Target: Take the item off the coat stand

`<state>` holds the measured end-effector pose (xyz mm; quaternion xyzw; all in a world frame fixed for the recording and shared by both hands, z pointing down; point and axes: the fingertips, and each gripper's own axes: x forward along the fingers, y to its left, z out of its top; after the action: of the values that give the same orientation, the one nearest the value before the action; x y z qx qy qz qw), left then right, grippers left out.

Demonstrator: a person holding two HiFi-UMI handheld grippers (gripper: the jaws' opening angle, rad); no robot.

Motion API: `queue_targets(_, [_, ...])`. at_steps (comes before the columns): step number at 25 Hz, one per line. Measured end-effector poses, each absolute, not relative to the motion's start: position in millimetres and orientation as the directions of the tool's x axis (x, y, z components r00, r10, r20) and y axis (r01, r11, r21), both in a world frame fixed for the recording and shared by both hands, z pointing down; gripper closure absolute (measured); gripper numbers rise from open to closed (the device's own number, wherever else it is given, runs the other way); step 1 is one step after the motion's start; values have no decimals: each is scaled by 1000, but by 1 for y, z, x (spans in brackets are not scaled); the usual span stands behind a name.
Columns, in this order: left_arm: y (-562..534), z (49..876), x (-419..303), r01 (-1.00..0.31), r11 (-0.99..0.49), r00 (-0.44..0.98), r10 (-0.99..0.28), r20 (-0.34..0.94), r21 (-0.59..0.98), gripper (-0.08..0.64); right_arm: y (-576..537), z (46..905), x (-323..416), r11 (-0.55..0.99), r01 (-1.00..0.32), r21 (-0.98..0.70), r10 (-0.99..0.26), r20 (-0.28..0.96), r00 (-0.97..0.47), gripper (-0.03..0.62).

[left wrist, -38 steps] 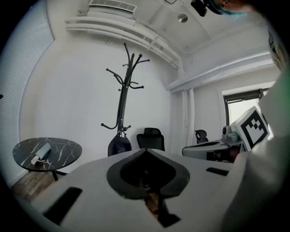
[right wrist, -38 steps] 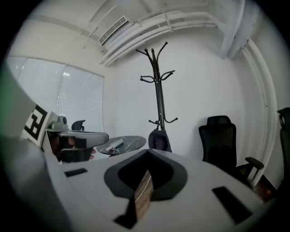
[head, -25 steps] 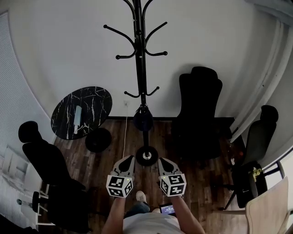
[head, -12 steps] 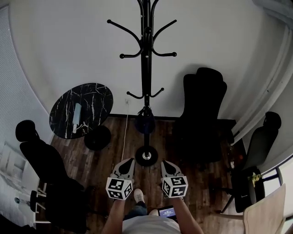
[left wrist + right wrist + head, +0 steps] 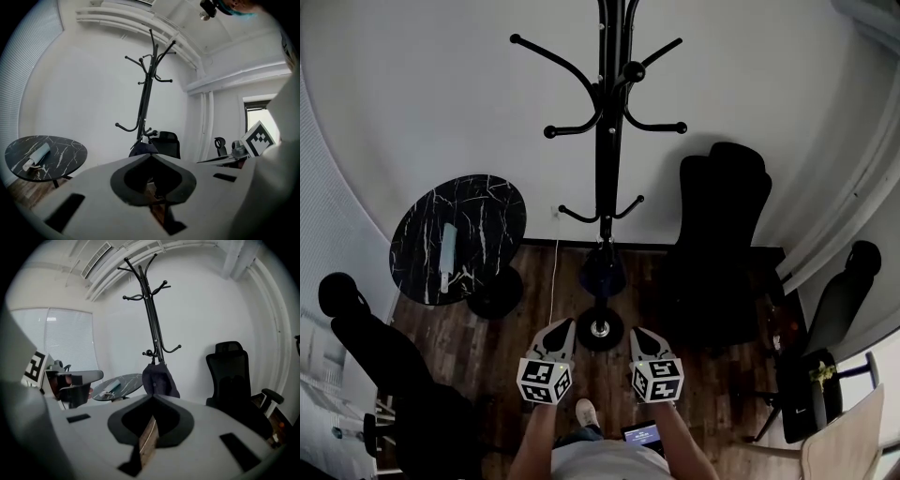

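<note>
Dark fabric item [image 5: 159,378] hangs on a low hook of the coat stand [image 5: 607,141], well ahead. Left gripper [image 5: 564,324] and right gripper [image 5: 636,330] are closed and empty. This looks like the approach; next, open a claw and reach in.

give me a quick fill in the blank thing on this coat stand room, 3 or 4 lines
1. The dark item hangs from the ___ set of hooks on the coat stand.
2. In the head view, the round marble table stands to the ___ of the coat stand.
3. The left gripper and the right gripper both have their jaws ___, with nothing between them.
4. In the head view, the tall black chair stands to the ___ of the coat stand.

Missing words: lowest; left; shut; right
</note>
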<state>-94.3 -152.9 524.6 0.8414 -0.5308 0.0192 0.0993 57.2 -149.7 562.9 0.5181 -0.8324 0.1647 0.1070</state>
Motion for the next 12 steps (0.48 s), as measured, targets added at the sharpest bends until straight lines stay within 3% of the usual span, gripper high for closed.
queue_targets(12, [-237, 537, -107, -853, -497, 519, -839, 161, 157, 540, -222, 568, 53, 321, -939, -121, -867, 362, -343, 580])
